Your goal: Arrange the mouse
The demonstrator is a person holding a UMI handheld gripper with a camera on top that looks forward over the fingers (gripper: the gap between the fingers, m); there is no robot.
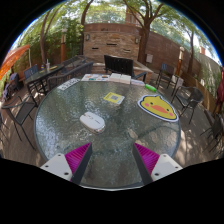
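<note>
A white mouse (92,121) lies on the round glass table (110,150), ahead of my fingers and a little to the left. A yellow duck-shaped mouse mat (158,107) lies on the table's right side, beyond my right finger. My gripper (112,160) is open and empty, held above the near part of the table. Its pink pads (79,158) stand wide apart with only bare glass between them.
A small yellow-green card (114,98) lies near the table's middle. A keyboard (67,85) and a monitor (118,66) stand at the far edge. Dark metal chairs (20,108) ring the table on a patio with trees and a brick wall behind.
</note>
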